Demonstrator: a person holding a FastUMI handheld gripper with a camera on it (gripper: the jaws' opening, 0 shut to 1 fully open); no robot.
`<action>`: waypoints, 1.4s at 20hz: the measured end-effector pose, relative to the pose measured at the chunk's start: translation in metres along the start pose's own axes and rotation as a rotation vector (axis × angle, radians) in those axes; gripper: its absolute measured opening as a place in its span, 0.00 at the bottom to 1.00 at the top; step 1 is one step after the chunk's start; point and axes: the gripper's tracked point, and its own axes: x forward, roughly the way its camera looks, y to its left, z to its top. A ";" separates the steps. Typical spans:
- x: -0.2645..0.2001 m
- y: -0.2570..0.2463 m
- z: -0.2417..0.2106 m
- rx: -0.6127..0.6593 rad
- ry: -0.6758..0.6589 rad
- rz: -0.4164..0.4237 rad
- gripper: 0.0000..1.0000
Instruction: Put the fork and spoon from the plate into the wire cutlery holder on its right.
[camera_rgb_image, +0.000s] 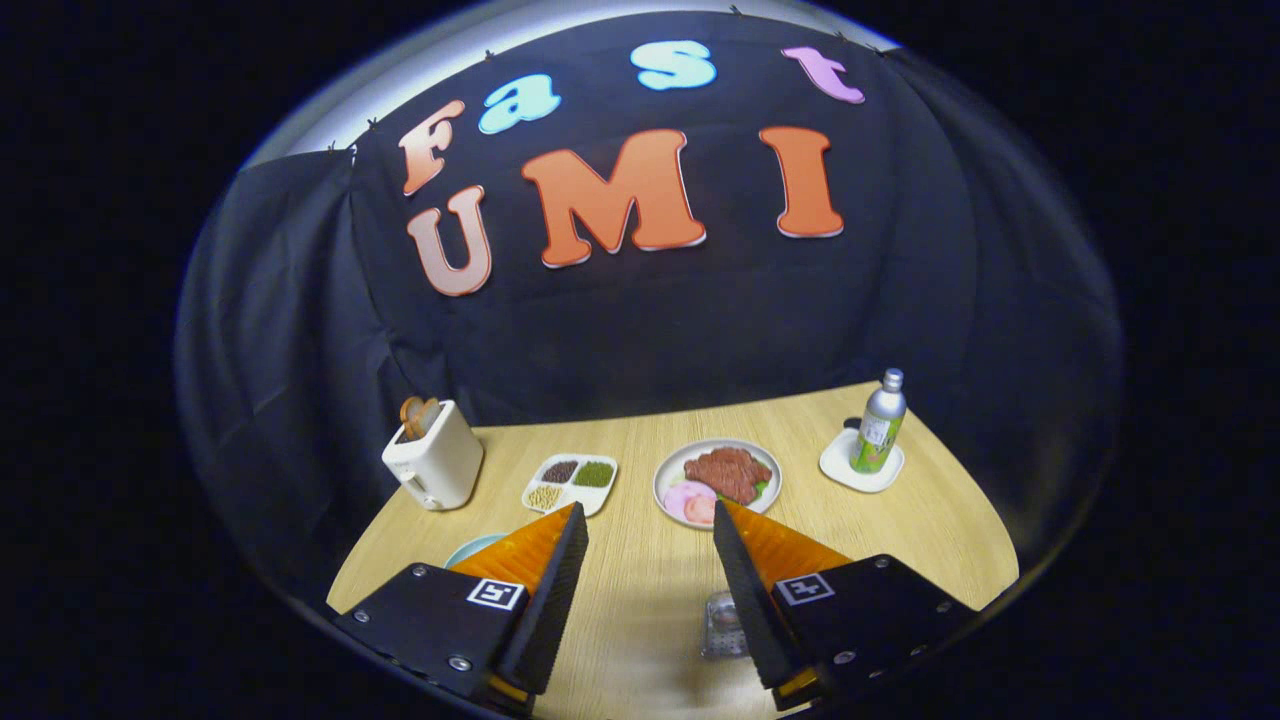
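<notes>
Task looks not yet begun: gripper (648, 520) hangs above the wooden table (650, 590), fingers spread wide with nothing between them. A pale blue plate (470, 549) peeks out behind the left finger, fork and spoon too hidden to make out, and something wire-like low against the right finger may be the cutlery holder (722, 625), can't confirm. Beyond the fingertips: toaster (432, 456), four-compartment dish (570, 483), meat plate (716, 481), bottle (879, 422) on a coaster; none blocks the plate.
</notes>
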 end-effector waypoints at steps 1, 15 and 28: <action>-0.001 0.014 0.008 0.005 -0.037 -0.003 0.77; 0.019 0.149 0.031 -0.098 -0.251 0.018 0.79; 0.078 0.234 -0.076 -0.181 0.138 0.234 0.86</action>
